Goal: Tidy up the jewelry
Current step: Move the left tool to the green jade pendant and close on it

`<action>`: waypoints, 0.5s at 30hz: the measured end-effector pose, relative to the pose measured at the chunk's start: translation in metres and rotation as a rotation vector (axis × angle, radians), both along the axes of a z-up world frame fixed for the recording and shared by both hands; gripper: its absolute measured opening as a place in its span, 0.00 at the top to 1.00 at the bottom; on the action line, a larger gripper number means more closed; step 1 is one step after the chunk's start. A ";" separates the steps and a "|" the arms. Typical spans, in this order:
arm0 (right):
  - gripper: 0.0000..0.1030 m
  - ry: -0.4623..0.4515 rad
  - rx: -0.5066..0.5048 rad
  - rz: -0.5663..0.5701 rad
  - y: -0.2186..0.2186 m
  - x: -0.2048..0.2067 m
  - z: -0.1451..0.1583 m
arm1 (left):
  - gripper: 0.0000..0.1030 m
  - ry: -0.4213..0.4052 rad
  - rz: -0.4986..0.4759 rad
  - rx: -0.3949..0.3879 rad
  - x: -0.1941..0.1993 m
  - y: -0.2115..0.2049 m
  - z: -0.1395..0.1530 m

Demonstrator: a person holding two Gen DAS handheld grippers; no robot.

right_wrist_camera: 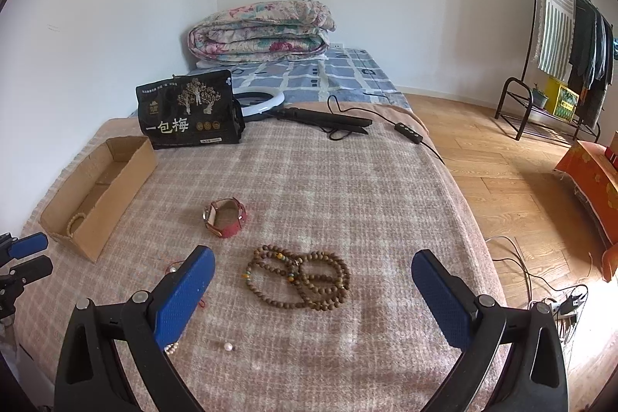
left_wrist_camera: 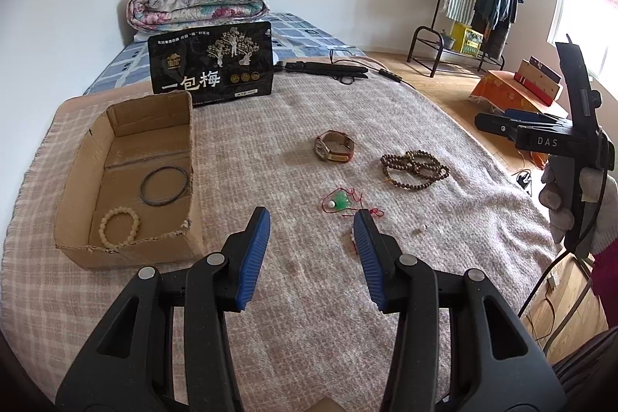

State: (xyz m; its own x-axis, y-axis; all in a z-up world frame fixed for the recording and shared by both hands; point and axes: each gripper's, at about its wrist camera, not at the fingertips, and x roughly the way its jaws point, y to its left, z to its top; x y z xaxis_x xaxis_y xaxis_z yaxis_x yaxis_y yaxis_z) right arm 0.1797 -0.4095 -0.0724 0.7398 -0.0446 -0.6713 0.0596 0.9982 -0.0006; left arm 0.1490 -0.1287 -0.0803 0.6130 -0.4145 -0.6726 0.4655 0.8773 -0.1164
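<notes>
Beads sprawl crosswise ahead of my right hand-held gripper, jaws apart, empty; only the left hand-held gripper, likewise parted, shows the ring inside the box.

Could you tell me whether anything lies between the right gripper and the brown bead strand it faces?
Nothing visible does. The right gripper is open, and the brown bead strand lies on bare blanket just ahead of it. The watch sits farther back.

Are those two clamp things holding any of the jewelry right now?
No. The left gripper and right gripper both stand open and empty above the blanket.
</notes>
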 end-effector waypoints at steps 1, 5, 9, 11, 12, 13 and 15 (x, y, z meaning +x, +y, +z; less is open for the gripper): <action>0.00 0.004 0.001 -0.002 -0.003 -0.001 -0.002 | 0.55 0.005 -0.006 0.003 -0.001 -0.003 -0.002; 0.00 0.017 0.014 -0.007 -0.016 -0.004 -0.009 | 0.55 0.027 -0.028 0.016 -0.001 -0.018 -0.010; 0.00 0.024 0.020 -0.010 -0.025 -0.007 -0.014 | 0.55 0.038 -0.048 0.037 0.002 -0.033 -0.017; 0.00 0.029 0.022 -0.011 -0.029 -0.009 -0.017 | 0.55 0.039 -0.058 0.045 0.003 -0.038 -0.020; 0.00 0.032 0.025 -0.011 -0.031 -0.010 -0.019 | 0.55 0.040 -0.062 0.048 0.004 -0.040 -0.021; 0.00 0.034 0.028 -0.011 -0.032 -0.010 -0.021 | 0.55 0.041 -0.065 0.054 0.005 -0.043 -0.023; 0.00 0.040 0.035 -0.009 -0.035 -0.013 -0.025 | 0.55 0.046 -0.072 0.062 0.008 -0.047 -0.026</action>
State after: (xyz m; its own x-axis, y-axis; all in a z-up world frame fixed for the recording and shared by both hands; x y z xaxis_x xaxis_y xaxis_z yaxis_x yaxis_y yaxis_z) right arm 0.1671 -0.4447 -0.0970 0.7123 -0.0269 -0.7013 0.0688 0.9971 0.0316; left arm 0.1572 -0.1754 -0.1067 0.5510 -0.4133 -0.7249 0.5231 0.8479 -0.0858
